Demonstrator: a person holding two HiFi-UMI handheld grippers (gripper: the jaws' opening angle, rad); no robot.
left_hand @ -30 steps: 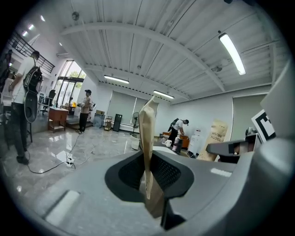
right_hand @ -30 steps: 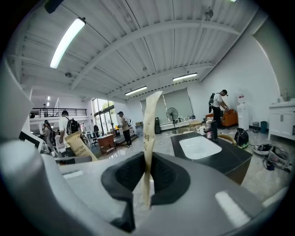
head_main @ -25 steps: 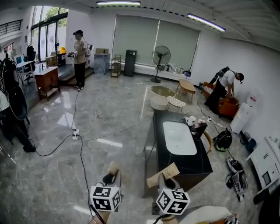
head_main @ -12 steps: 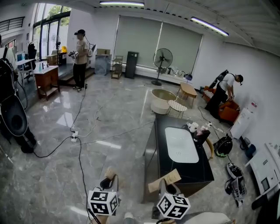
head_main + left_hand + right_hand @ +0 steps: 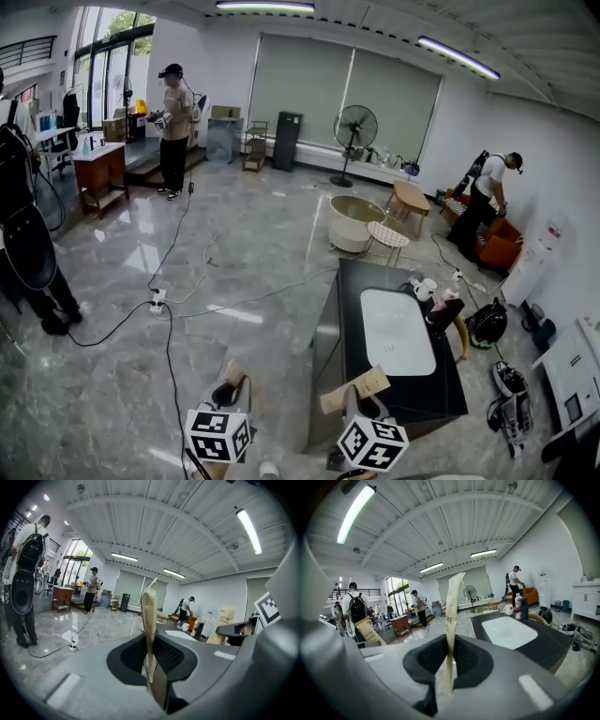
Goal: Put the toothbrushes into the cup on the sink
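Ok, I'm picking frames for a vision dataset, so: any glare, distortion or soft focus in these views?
Head view: strong fisheye curvature, window glare on the glossy floor. Left gripper view: dark round vignette, left toothbrush packet soft up close. Right gripper view: ceiling strip light blown out, right toothbrush packet equally soft, sink behind it clear.

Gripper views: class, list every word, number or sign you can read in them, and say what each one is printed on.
"TOOTH BRUSH": on the right toothbrush packet, seen from the left gripper view.
"BRUSH": on the left toothbrush packet, seen from the right gripper view; other print is blurred.
"BR": on the right toothbrush packet again, edge-on in its own view; the rest is unreadable.
No words on the marker cubes, only patterns.
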